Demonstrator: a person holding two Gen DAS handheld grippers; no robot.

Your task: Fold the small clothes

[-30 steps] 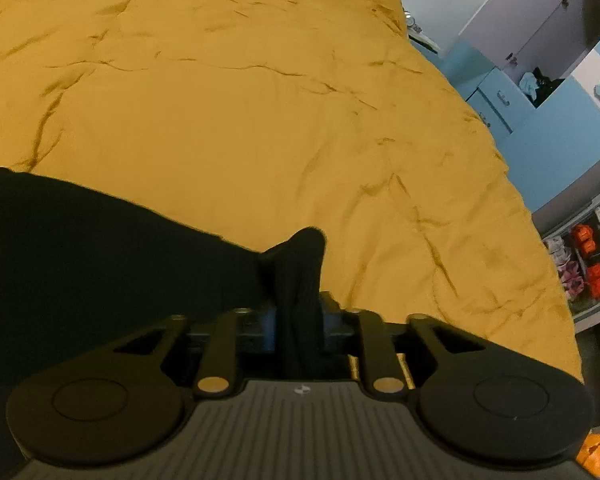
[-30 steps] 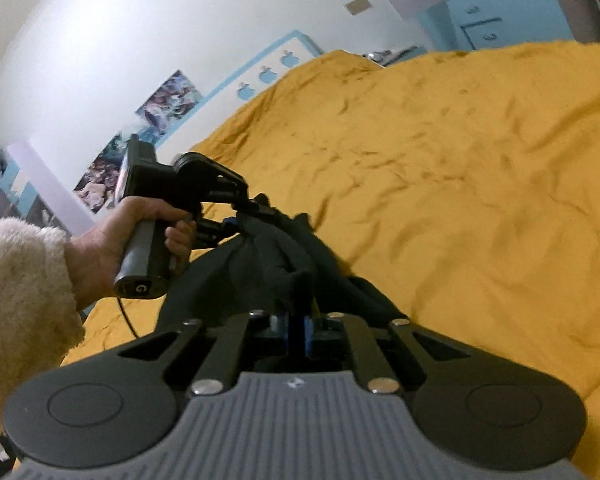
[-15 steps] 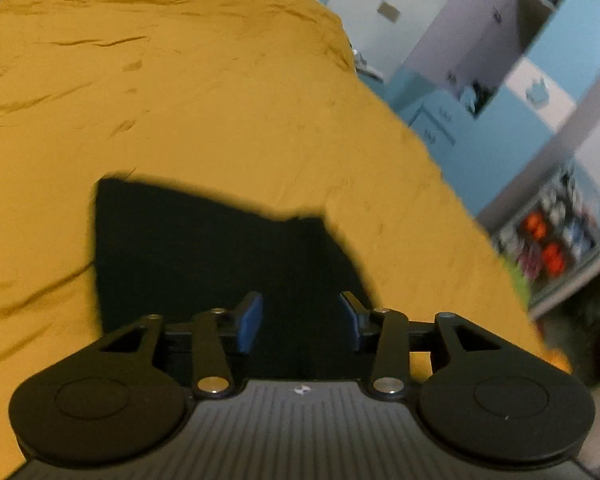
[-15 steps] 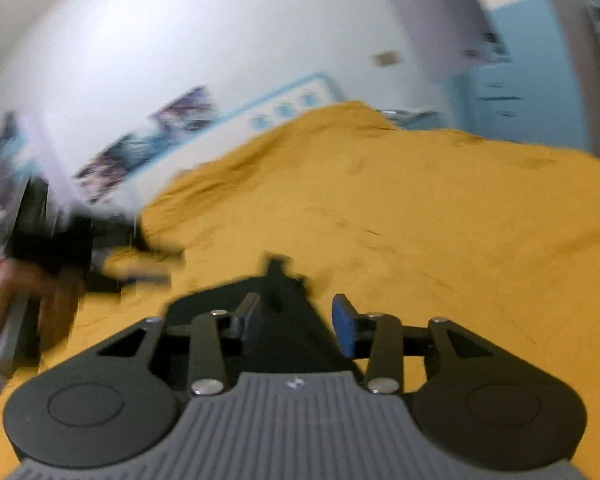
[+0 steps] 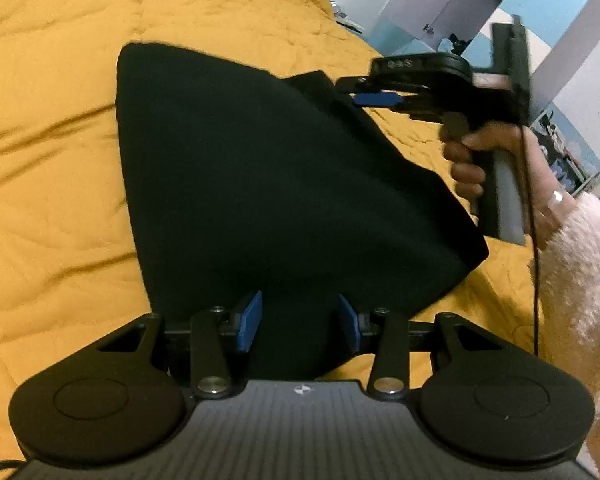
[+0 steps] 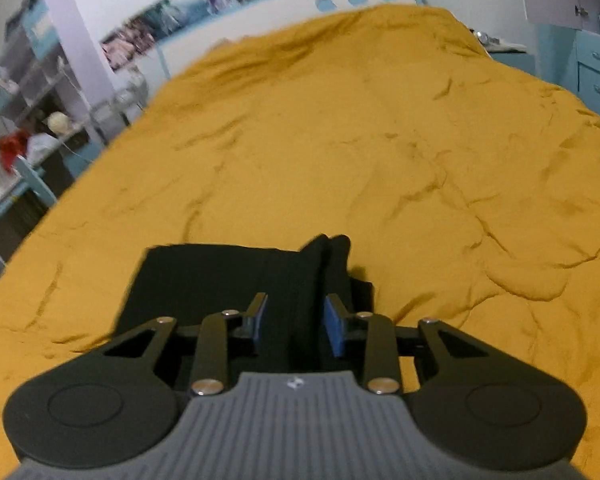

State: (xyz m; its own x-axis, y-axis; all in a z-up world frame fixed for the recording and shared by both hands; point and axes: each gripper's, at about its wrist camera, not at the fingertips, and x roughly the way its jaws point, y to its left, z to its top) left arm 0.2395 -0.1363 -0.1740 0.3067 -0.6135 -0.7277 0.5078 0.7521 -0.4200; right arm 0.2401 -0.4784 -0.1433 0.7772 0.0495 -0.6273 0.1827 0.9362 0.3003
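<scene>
- One black garment [image 5: 284, 184] lay on the mustard bedspread [image 5: 60, 184], near its front edge; two grippers worked it.
- The garment was soft, matte cloth, folded to a rough wedge with a straight left side; the bedspread was a quilted, creased cover.
- The left gripper [image 5: 300, 320] stood open, its blue pads [image 5: 249, 320] apart and clear of the cloth passing between them.
- The right gripper [image 6: 296, 322] was closing, a bunched ridge of the garment [image 6: 320, 272] between its pads; whether they pressed it could not be told.
- One hand [image 5: 496, 168] in a fuzzy cream sleeve [image 5: 580, 280] held the right gripper at the garment's far right corner.
- A second earlier, both grippers pinched bunched cloth; since then the garment had been spread flatter.
</scene>
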